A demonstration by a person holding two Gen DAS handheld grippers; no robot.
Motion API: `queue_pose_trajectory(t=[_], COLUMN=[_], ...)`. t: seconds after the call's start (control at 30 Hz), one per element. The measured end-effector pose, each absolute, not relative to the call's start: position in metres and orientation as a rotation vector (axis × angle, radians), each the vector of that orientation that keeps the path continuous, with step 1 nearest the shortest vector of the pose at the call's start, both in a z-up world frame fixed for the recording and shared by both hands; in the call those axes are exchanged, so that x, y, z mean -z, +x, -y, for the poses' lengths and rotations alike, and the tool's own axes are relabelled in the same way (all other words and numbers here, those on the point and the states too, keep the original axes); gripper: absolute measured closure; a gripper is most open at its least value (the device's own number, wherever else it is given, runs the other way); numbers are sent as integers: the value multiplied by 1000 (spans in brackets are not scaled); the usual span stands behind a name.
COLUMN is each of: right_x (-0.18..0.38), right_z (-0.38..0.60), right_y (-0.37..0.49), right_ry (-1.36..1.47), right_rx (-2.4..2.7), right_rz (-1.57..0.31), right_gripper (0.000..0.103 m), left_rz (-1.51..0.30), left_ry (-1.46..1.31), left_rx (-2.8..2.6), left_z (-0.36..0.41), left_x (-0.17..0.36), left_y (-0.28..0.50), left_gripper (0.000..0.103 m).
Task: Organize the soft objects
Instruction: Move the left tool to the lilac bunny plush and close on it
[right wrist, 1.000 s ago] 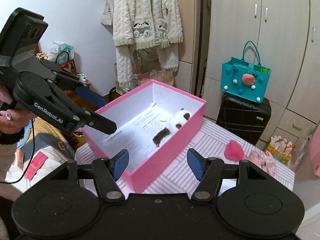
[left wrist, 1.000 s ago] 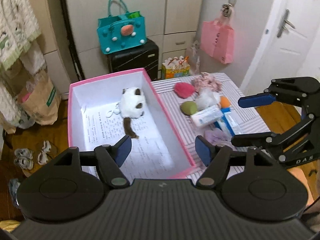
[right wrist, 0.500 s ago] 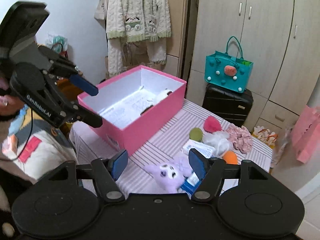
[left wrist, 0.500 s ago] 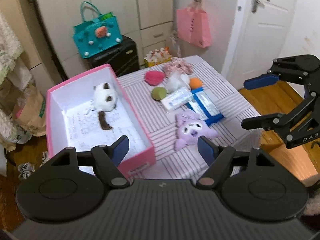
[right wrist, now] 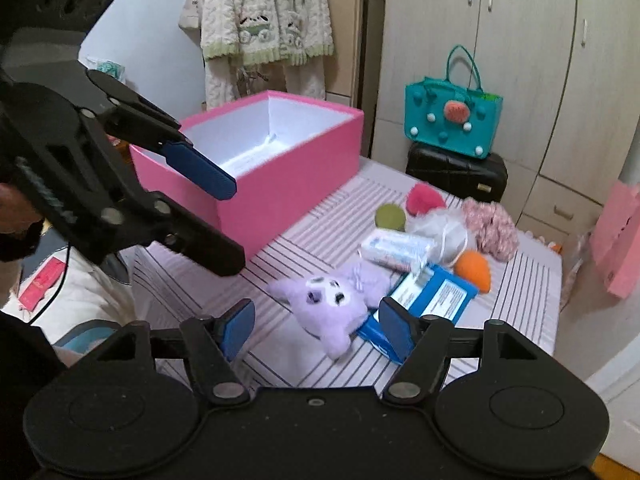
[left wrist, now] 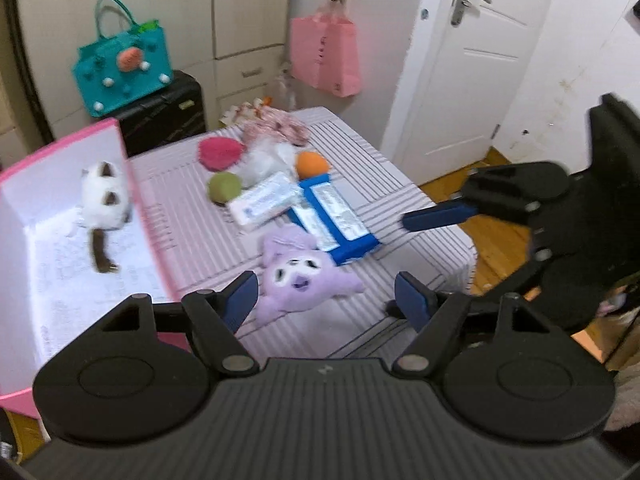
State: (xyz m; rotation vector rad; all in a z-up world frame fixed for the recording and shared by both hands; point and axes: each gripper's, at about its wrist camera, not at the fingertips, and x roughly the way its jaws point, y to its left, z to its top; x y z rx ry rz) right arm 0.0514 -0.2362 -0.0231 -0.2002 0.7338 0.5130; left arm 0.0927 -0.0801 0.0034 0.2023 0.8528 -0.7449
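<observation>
We are seeing the purple plush toy (left wrist: 301,276) lying on the striped bench (left wrist: 208,236), touching the blue packet (left wrist: 336,220), near the pink box (right wrist: 280,168). Our left claw (left wrist: 324,300) and right claw (right wrist: 316,328) are both hanging above it released, gripping nothing

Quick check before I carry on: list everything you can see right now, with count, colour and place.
Box: 1, pink, table's left end.
Cat plush: 1, white and brown, inside the box.
Rabbit plush: 1, purple, table front.
Soft balls: 3, green, pink, orange, mid-table.
Tissue pack: 1, white, beside green ball.
Wipes pack: 1, blue, right of tissue pack.
Mesh puff: 1, white, behind tissue pack.
Frilly cloth: 1, pink, far edge.
Tote bag: 1, teal, on black suitcase.
Paper bag: 1, pink, hanging.
Cardigan: 1, cream, hanging.
Left claw: open, empty.
Right claw: open, empty.
</observation>
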Motion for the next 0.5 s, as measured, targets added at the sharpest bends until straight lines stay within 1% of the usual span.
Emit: queue_pose_trajectory(t=[0.13, 0.3, 0.37, 0.5], right_x=[50, 83, 95, 106], right_z=[238, 238, 237, 239], right_y=[58, 70, 76, 86], right_ry=[-208, -199, -203, -150], right_rx=[-503, -507, -474, -500], right_rz=[-706, -633, -624, -636], right_gripper=[30, 30, 30, 30], left_rz=[-886, -828, -808, -836], left_ry=[169, 133, 99, 63], left_rx=[788, 784, 749, 708], left_z=[97, 108, 107, 106], left_x=[18, 43, 53, 68], left_y=[103, 114, 120, 134], left_gripper=[28, 28, 28, 31])
